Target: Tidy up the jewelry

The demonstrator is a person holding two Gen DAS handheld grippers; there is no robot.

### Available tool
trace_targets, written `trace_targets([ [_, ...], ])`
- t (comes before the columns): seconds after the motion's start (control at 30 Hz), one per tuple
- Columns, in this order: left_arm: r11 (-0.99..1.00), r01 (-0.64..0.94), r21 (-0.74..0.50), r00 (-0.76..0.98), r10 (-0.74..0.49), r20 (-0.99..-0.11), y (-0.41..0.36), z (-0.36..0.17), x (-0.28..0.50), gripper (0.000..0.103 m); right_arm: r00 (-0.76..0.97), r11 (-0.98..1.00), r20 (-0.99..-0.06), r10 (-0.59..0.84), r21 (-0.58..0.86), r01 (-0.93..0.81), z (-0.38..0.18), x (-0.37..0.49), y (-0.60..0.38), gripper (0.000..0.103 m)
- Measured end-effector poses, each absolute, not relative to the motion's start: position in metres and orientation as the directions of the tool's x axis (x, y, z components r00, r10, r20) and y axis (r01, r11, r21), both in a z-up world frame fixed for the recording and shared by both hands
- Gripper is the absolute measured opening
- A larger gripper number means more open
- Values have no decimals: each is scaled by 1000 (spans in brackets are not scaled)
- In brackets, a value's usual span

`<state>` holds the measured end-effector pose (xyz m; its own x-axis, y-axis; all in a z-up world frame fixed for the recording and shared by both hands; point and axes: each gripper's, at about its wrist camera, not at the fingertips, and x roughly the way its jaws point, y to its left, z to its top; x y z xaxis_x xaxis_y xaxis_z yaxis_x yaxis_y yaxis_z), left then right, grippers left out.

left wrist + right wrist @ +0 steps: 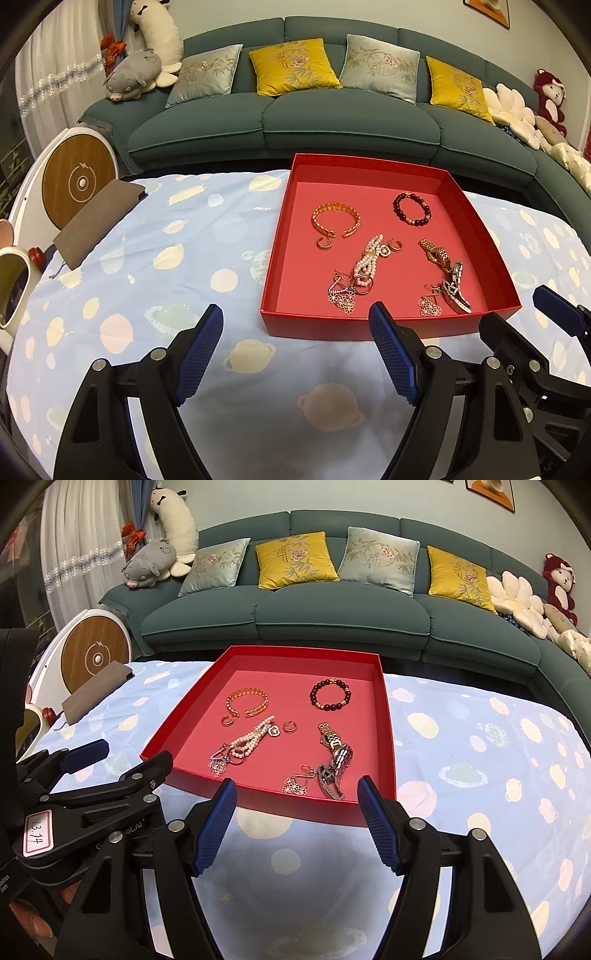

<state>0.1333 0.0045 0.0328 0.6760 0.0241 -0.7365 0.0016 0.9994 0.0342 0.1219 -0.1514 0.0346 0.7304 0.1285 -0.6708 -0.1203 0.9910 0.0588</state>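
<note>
A red tray [284, 236] [177, 731] sits on the planet-print cloth and holds jewelry: a gold cuff bracelet [335, 218] [246, 701], a dark bead bracelet [412, 208] [330, 694], a pearl bracelet [367, 264] [251, 740], small rings, flower earrings [341, 297] [295, 784] and two metal watches [448, 277] [334, 760]. My left gripper [295, 317] is open and empty, just short of the tray's near wall. My right gripper [297, 792] is open and empty at the tray's near wall, by the watches. Each gripper shows in the other's view.
A brown notebook [98, 221] [96, 690] lies at the cloth's far left. A white round device with a wooden face [77, 181] stands beyond it. A green sofa [295, 122] with cushions and plush toys runs behind the table.
</note>
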Motion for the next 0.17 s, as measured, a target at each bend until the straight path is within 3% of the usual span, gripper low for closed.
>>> trace_targets([
  [0.17,999,0,32,683,23,-730,6,33,133,78,737,993,-667,113,56,-102,35,121,-153,77],
])
